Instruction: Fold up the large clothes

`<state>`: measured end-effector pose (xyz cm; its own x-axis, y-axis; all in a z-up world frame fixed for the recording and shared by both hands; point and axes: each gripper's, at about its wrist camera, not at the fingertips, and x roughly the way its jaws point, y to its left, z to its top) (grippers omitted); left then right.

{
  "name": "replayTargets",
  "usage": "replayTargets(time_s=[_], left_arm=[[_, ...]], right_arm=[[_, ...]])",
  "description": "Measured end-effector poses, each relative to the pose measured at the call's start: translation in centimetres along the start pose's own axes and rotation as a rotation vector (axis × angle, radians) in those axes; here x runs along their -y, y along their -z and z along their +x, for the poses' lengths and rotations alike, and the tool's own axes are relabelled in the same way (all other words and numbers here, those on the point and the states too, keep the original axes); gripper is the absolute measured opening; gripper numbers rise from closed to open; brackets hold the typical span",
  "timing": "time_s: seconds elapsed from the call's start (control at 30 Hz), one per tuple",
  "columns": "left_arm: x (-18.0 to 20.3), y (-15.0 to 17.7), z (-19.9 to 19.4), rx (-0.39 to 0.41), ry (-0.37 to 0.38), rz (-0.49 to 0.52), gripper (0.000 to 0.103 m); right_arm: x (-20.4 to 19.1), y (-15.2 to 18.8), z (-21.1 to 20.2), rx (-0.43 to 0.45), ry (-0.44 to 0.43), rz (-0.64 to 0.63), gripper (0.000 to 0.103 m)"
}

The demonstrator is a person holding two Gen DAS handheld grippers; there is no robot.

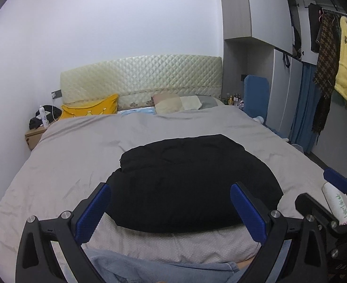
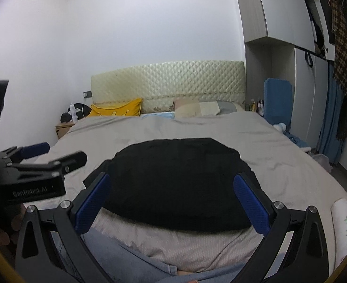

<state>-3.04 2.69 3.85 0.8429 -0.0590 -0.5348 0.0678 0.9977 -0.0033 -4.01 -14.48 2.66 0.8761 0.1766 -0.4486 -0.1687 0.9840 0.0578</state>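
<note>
A black garment [image 1: 192,181] lies folded into a thick bundle near the foot of the bed [image 1: 79,146]; the right wrist view shows it too [image 2: 178,184]. My left gripper [image 1: 171,210] hovers open just in front of the garment's near edge, blue pads wide apart, nothing between them. My right gripper [image 2: 172,204] is also open, held above the same near edge without touching it. The right gripper [image 1: 324,188] appears at the right edge of the left wrist view, and the left gripper [image 2: 55,154] at the left of the right wrist view.
Grey sheet covers the bed; a yellow pillow [image 1: 90,109] and beige pillows [image 1: 173,105] lie by the quilted headboard [image 1: 140,77]. A white rolled item [image 2: 343,224] rests at the bed's right front. Wardrobe and hanging clothes [image 1: 333,66] stand at right. A person's blue-clothed lap [image 1: 149,271] is below.
</note>
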Motion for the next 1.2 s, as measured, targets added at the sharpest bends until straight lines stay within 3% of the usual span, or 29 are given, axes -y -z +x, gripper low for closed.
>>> replayTargets(time_s=[0.3, 1.2], left_arm=[[-0.6, 0.5, 1.8, -0.049, -0.009, -0.031, 0.102], [-0.5, 0.8, 2.0, -0.067, -0.007, -0.035, 0.102]], right_arm=[[0.6, 0.2, 1.0, -0.024, 0.017, 0.02, 0.103], [0.9, 0.7, 1.4, -0.036, 0.032, 0.03, 0.103]])
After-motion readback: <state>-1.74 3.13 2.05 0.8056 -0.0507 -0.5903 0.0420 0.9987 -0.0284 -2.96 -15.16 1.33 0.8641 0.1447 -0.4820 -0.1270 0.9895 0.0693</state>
